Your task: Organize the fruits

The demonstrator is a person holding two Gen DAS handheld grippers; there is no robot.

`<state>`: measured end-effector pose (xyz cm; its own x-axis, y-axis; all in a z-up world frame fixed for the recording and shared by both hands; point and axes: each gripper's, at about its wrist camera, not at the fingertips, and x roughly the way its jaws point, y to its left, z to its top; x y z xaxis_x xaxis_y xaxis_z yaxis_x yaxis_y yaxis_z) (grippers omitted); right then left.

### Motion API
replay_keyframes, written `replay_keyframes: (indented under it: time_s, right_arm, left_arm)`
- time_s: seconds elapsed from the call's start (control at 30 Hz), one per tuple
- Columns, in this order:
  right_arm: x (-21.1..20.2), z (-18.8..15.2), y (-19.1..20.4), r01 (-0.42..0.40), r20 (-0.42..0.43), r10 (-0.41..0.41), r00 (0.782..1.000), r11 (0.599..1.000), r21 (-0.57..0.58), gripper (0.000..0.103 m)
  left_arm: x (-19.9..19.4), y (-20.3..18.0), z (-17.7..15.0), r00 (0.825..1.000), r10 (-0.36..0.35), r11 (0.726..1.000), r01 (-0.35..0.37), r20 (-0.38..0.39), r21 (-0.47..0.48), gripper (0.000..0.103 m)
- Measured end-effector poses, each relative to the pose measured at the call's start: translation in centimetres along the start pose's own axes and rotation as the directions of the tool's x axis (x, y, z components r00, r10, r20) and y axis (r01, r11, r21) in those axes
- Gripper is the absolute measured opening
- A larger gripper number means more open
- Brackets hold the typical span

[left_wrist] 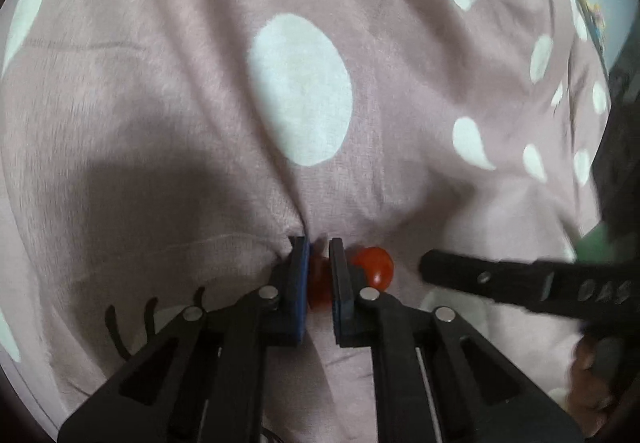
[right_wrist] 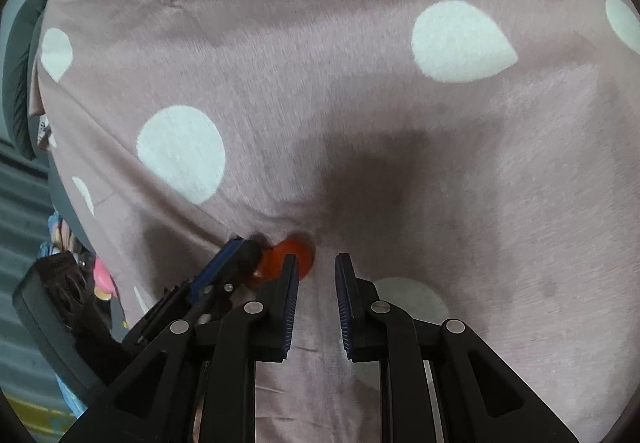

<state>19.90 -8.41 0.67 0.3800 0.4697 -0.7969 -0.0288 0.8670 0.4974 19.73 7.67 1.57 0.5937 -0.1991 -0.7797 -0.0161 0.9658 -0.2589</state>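
My left gripper (left_wrist: pixel 319 249) is shut on a small red tomato (left_wrist: pixel 319 285), low against the pink spotted cloth (left_wrist: pixel 160 103). A second red tomato (left_wrist: pixel 374 265) lies on the cloth just right of its right finger. In the right wrist view my right gripper (right_wrist: pixel 317 263) is open and empty, its fingers just right of the tomatoes (right_wrist: pixel 294 257), which show as one orange-red mass. The left gripper's blue-padded fingers (right_wrist: pixel 224 267) come in there from the left. The right gripper's finger (left_wrist: pixel 520 279) enters the left wrist view from the right.
The pink cloth with white spots (right_wrist: pixel 400 103) covers nearly everything and has folds near the grippers. A green object (left_wrist: pixel 596 243) shows at the right edge. A grey cushion (right_wrist: pixel 22 83) and floor lie at the left edge.
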Motion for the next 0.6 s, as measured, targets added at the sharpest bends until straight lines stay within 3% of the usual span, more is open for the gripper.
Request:
replay_keyframes:
  time_s: [0.13,0.23,0.43,0.6]
  right_arm:
    - [0.6,-0.1,0.3,-0.021,0.0,0.021,1.0,1.0,0.002,0.03]
    - [1.3,-0.1,1.3,-0.02,0.016,0.02,1.0,1.0,-0.004,0.03]
    - [3.7,-0.3,2.3,0.022,0.024,-0.022,0.999,0.999,-0.026,0.03]
    - [2.3,-0.3,1.9,-0.013,0.052,0.013,0.999,1.0,-0.006,0.027]
  left_arm:
    - [-0.4,0.5,0.5,0.999,-0.041,0.998,0.041,-0.012,-0.041,0.007]
    - [-1.1,0.9,0.7,0.998,-0.059,0.995,0.058,-0.007,-0.075,0.007]
    - [-2.1,0.8,0.6,0.998,-0.062,0.997,0.062,-0.012,-0.043,0.003]
    - [-1.8,-0.1,0.6,0.998,-0.053,0.998,0.053,-0.017,0.032,0.021]
